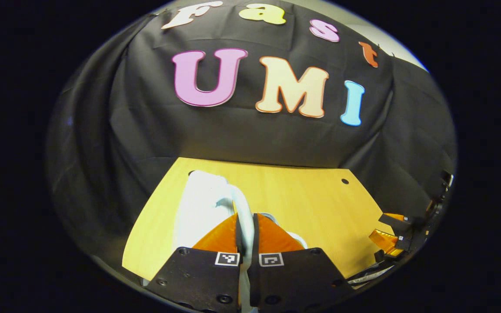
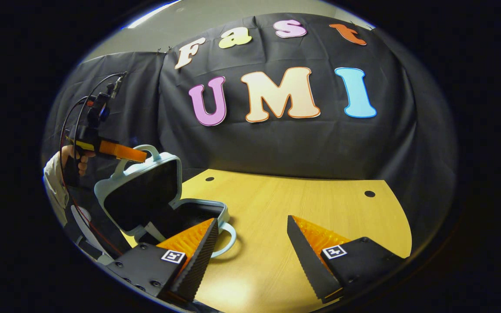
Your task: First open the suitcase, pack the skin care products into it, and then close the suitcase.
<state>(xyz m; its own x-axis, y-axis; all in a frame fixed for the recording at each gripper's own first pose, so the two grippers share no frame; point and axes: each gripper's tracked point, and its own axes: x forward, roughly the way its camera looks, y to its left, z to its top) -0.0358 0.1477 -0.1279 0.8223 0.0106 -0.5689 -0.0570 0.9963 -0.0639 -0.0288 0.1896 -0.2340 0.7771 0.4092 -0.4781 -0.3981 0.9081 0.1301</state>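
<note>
So the suitcase (image 2: 163, 204) is the thing to go by here. In the right gripper view it sits at the left end of the wooden table (image 2: 302, 204), pale blue-grey shell, dark lining, and it's open: the lid (image 2: 139, 191) stands up and leans back away from the base, whose handle loop (image 2: 228, 239) sticks out toward the middle of the table.

That same view shows the left gripper (image 2: 139, 154) up at the top edge of the lid, right by the lid's own handle, with a hand (image 2: 74, 158) in a white sleeve holding it from behind the case. From this far I can't make out the fingers' contact, though.

The left gripper view fills that in: the left gripper (image 1: 245, 230) has its two fingers drawn together on a thin pale edge of the lid (image 1: 207, 208), clamped on it, with the case's shell running forward from the tips. Off to the right of the case in this view you catch the right gripper (image 1: 392, 234) low at the table's edge.

The right gripper (image 2: 250, 230) itself is spread wide, nothing between the fingers, hovering over the table just right of the suitcase base.

Room-wise, the tabletop right of the case is bare wood out to its rounded far edge, where the black cloth wall hangs.
</note>
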